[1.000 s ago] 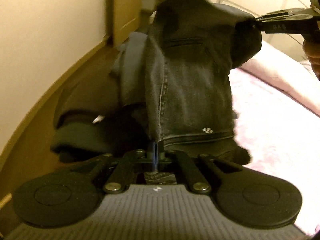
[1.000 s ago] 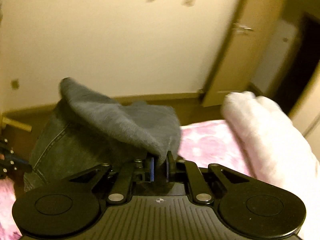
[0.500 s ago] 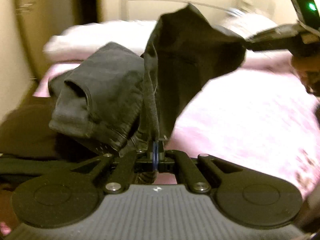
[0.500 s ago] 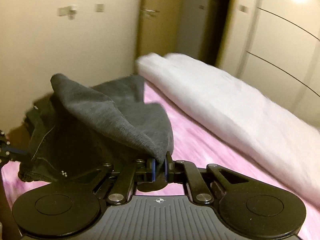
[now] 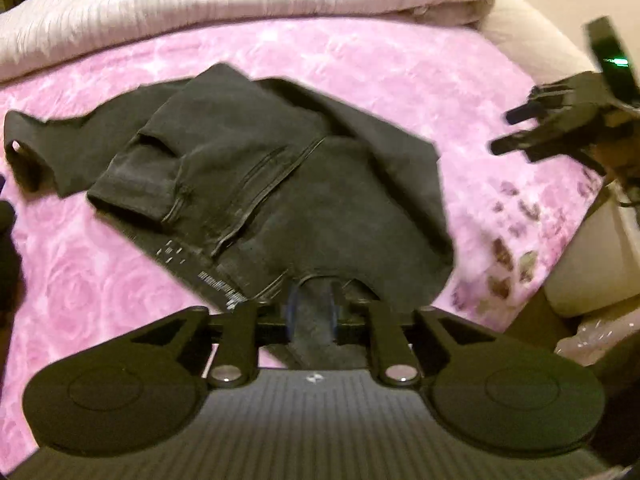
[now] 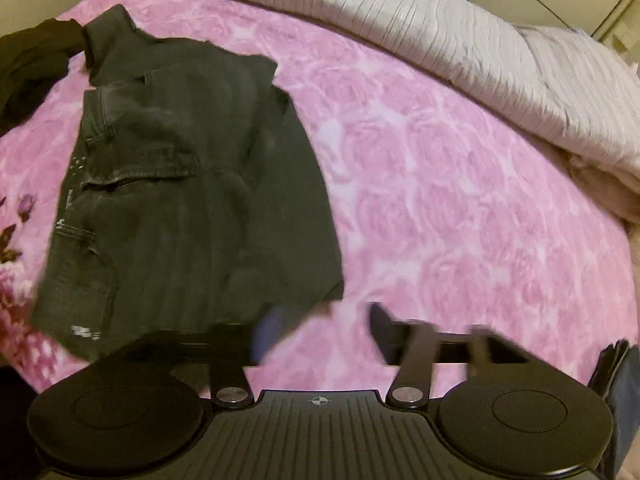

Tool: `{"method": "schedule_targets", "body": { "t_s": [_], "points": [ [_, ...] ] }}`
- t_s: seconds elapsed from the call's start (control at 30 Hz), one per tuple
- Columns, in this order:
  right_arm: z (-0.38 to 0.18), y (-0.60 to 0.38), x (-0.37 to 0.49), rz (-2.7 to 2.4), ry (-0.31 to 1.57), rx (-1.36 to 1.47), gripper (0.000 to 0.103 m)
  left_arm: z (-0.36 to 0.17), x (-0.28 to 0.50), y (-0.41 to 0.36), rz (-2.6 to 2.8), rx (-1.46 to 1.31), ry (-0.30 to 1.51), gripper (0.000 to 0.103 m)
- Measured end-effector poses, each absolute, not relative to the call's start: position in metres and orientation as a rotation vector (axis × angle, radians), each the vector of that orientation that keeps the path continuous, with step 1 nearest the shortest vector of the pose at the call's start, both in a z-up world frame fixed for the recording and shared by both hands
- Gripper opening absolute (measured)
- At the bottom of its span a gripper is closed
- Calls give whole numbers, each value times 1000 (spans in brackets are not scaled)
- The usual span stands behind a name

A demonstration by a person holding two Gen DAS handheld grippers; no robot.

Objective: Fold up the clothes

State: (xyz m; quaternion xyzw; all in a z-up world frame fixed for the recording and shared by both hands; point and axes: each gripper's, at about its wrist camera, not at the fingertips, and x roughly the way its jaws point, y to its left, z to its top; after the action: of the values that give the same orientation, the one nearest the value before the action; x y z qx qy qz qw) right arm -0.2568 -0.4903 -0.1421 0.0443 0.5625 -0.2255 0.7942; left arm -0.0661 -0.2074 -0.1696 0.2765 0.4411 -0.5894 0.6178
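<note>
While the dark jeans [image 5: 256, 184] lie crumpled on the pink bed [image 5: 400, 76], the left tongs [image 5: 314, 312] are opening, a fold of the denim hem between their fingers, which stand only slightly apart. From the right wrist view the right tongs [image 6: 320, 328] are opening wide with nothing between them, only pink cover showing in the gap; the jeans' edge lies just beside the left finger. A white quilt [image 6: 460, 36] is bunched along the bed's far side.
</note>
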Motion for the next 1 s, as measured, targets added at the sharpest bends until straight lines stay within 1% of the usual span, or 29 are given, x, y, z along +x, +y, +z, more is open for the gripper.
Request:
{"method": "schedule_targets", "body": {
  "t_s": [0.03,0.13,0.2,0.33,0.4,0.63,0.73,0.83,0.9,1.0],
  "points": [
    [-147,-484,-250,-471,1217,96,64,-174,-60,-207,-1350,646,1020,15],
    [-145,-456,-243,-418,1228,74,66,-186,-41,-205,-1331,665,1030,21],
    [-153,-446,-235,-369,1216,70,68,-195,-28,-204,-1314,669,1032,30],
    [-174,-431,-191,-257,1220,18,69,-214,8,-204,-1233,588,1074,35],
    [-180,-425,-160,-172,1204,-62,70,-220,24,-203,-1194,510,1110,42],
    [-196,-439,-34,219,1104,-353,74,-238,34,-193,-1087,384,1163,43],
    [-212,-448,21,440,1094,-416,76,-247,20,-184,-1021,352,1177,43],
    [-236,-443,66,625,1098,-545,79,-256,-2,-174,-927,303,1196,43],
    [-253,-438,89,731,1089,-614,80,-262,-17,-167,-854,220,1214,48],
    [-276,-425,112,861,1089,-682,81,-269,-40,-161,-761,130,1250,50]
  ]
}}
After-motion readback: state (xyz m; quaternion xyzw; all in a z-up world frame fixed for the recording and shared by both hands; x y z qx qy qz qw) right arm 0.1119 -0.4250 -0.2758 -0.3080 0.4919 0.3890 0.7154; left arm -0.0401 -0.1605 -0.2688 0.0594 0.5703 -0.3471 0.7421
